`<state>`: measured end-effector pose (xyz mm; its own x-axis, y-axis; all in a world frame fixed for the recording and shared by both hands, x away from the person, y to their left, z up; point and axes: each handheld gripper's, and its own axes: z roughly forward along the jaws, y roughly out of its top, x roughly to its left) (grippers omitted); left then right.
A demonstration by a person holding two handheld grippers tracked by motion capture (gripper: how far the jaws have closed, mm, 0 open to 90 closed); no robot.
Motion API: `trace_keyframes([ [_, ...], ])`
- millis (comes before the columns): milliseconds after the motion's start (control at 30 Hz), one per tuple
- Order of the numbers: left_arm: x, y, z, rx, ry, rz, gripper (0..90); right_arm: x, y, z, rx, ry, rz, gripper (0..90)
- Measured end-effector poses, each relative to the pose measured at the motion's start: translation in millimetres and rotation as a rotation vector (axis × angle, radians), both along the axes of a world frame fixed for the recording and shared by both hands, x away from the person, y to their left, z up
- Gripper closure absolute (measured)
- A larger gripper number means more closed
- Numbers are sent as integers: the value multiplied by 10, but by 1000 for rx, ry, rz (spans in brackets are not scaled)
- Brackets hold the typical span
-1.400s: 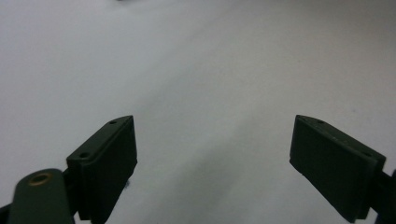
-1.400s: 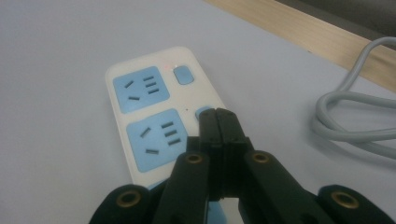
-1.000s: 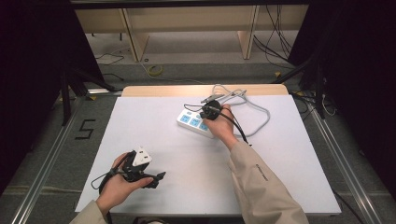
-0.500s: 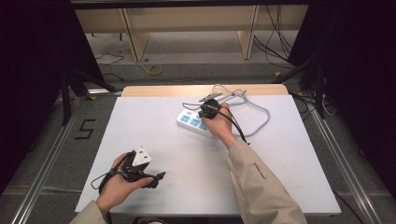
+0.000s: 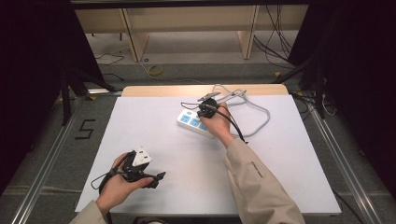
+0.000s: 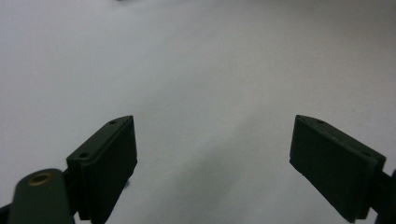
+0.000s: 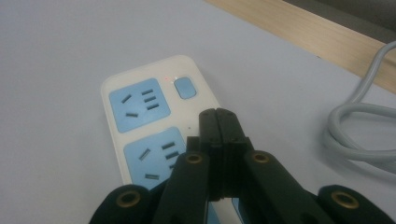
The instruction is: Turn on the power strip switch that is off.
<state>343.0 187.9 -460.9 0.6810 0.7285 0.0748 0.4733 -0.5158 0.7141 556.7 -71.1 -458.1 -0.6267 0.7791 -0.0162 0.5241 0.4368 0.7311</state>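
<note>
Strip: the white plastic power strip with blue socket faces (image 5: 195, 123) lies near the middle of the tabletop's far edge, long axis slanting from far-left to near-right.
Switch: its small blue rocker button (image 7: 185, 87) sits at the far-left end, a red light beside it.
Right gripper: the right gripper (image 7: 218, 122) has its jaws pressed together, empty, tips over the strip just short of the button, which lies straight ahead.
Left gripper: the left gripper (image 6: 212, 163) is spread wide, holding nothing, near the tabletop's near-left corner, well apart.
Nearer hand: the right.
Room: grey coiled cable (image 5: 254, 108) toward the far-right; bare white tabletop (image 5: 154, 130) left of the strip.
</note>
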Motion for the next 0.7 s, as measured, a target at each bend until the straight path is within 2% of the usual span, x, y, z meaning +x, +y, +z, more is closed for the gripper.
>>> trace_keyframes([
  [700,-6,-1,-2,-3,-2,2,145,46,51,-22,-15,9,1,900],
])
